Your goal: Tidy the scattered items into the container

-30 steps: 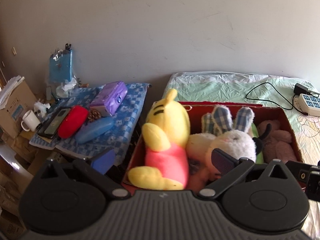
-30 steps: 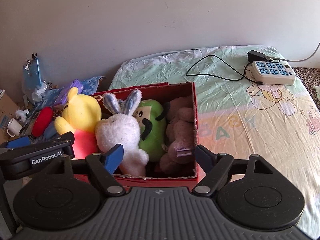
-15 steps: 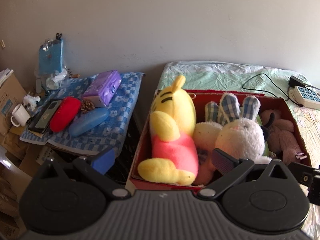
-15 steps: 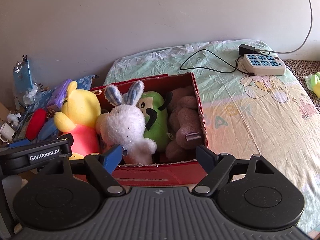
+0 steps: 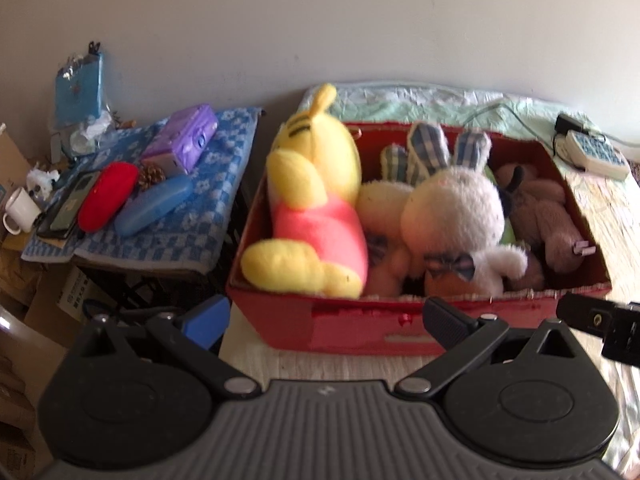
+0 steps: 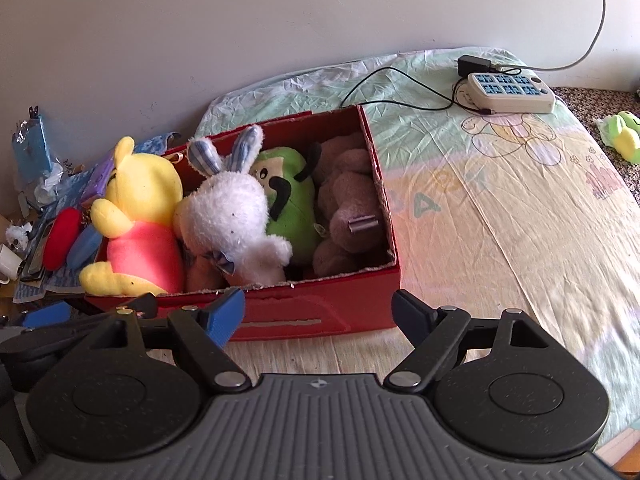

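Grippers are both hanging empty just in front of the red box [image 6: 320,316]: the left gripper [image 5: 324,316] is showing its jaws spread wide with nothing between them, and the right gripper [image 6: 320,314] is likewise standing released, its blue pad and black pad well apart. Part of the left gripper is also showing at the lower left of the right wrist view.

Beyond the fingertips, the red box is sitting on a pale sheet [image 6: 500,216] printed with cartoon figures, and it is brimming with plush toys. At its left end a yellow bear [image 5: 316,196] in a pink shirt is leaning against the wall of the box, its head rising above the rim. Beside it a white rabbit [image 6: 236,216] with checked ears is lying across the middle, touching a green plush [image 6: 292,196] partly hidden behind it. At the right end a brown plush [image 6: 352,208] is filling the corner.

Farther back on the sheet, a white power strip [image 6: 510,92] with its cables is resting near the wall. Left of the box, a blue checked cloth [image 5: 192,216] is carrying a purple pack [image 5: 182,144], a red case [image 5: 106,196] and a blue case [image 5: 156,206]. Out at the right edge, a small green and yellow toy [image 6: 624,136] is lying off the sheet, well apart from the box.
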Demonstrator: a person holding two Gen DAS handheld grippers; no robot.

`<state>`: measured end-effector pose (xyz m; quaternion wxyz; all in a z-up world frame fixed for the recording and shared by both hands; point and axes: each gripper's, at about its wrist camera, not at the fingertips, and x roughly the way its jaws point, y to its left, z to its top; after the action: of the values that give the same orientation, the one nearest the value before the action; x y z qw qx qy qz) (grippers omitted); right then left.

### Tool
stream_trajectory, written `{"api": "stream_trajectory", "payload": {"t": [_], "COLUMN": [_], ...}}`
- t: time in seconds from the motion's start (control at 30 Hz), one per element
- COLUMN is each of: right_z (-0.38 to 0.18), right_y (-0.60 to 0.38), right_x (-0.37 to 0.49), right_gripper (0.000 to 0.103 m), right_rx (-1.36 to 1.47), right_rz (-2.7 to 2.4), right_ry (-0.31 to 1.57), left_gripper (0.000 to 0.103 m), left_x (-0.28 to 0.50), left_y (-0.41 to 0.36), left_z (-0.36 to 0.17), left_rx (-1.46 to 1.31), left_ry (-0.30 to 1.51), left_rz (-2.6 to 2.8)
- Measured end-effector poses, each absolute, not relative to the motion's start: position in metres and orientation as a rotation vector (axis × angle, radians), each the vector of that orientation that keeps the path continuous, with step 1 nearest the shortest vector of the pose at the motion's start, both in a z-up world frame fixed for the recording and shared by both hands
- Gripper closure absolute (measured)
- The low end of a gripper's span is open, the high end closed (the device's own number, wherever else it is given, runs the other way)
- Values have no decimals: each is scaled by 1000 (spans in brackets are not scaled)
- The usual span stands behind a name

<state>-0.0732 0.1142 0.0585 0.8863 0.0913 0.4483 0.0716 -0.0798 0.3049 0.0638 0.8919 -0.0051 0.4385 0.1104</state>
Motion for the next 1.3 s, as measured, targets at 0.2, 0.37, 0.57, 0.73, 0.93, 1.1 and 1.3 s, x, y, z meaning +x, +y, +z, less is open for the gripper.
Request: {"api": "stream_trajectory", "payload": {"t": [0.2, 0.37, 0.57, 0.73, 0.93, 1.1, 1.3], "right_z": [55, 50, 37, 24, 20, 22, 27], "right_y": [114, 122, 111, 82, 48, 24, 1], "right_x": [-80, -85, -92, -93, -94, -91, -85], "right_gripper": [20, 20, 20, 20, 20, 20, 20], "right_rx": [220, 194, 199, 237, 257, 223, 193], "right_rz": [127, 138, 135, 45, -26, -50, -24], "right_ry": [929, 950, 991, 1028, 1031, 1013, 992], "left_gripper": [1, 1, 1, 1, 1, 1, 1], "left_x": [-85, -91, -94, -94, -89, -88, -84], "left_y": [309, 310, 294, 266, 229, 198, 172], "left_z": [56, 48, 31, 27, 20, 23, 28], "left_rx": [-22, -45, -29, 27, 57, 90, 83], "left_ry": [942, 971, 1038, 1051, 1073, 1068, 1064], "left_rz": [240, 206, 131, 63, 8, 1, 33]}}
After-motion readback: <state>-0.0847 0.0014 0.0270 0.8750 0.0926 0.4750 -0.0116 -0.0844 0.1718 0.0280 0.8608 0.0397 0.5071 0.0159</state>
